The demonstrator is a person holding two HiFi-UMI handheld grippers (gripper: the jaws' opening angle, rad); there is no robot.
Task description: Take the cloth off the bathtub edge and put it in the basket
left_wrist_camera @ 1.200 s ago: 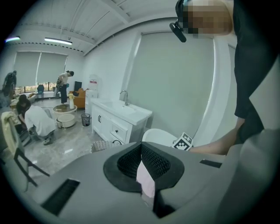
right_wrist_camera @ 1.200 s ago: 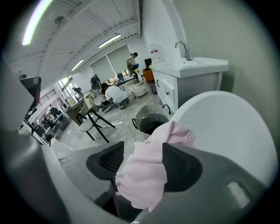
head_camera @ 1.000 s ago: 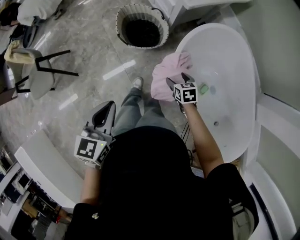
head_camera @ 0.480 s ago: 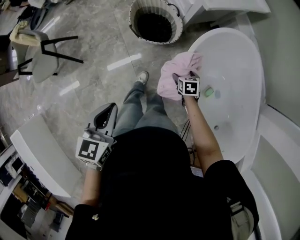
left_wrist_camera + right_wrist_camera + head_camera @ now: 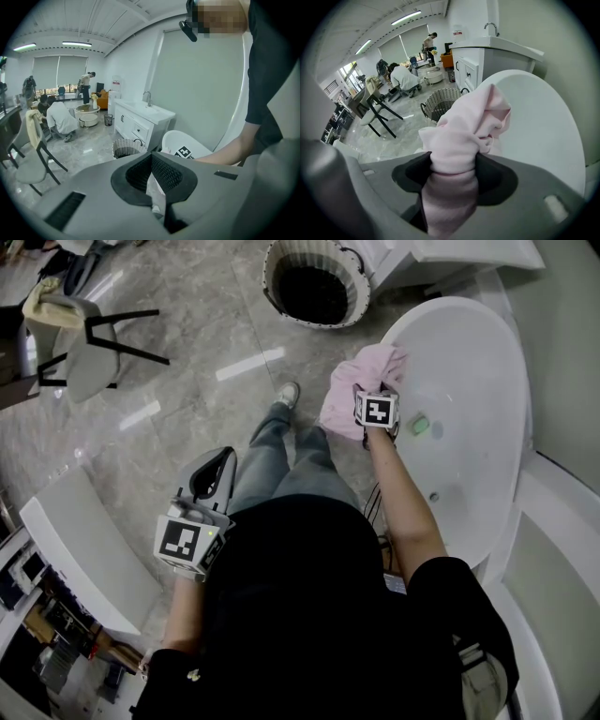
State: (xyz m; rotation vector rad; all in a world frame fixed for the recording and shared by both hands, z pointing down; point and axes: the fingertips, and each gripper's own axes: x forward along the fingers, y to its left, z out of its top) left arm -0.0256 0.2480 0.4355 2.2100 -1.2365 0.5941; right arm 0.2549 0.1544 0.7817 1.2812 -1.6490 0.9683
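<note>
Right gripper [image 5: 453, 165] clamped on the soft pink cloth [image 5: 349, 390] at the tub rim.
Its jaws have just been closing and both pads now press a bunched fold of the cloth. The rest is heaped over the near edge of the white oval bathtub [image 5: 473, 371]. The round woven basket [image 5: 439, 110] sits on the floor, well apart from the cloth. Left gripper [image 5: 151, 158] is low beside the person's leg, tips together, nothing between them.

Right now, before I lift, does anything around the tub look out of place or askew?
Only the pink cloth: it lies bunched and lopsided over the rim of the bathtub, part hanging outside. The jaws of the right gripper have just been closing, with a fold of it between them. The basket stands upright.
</note>
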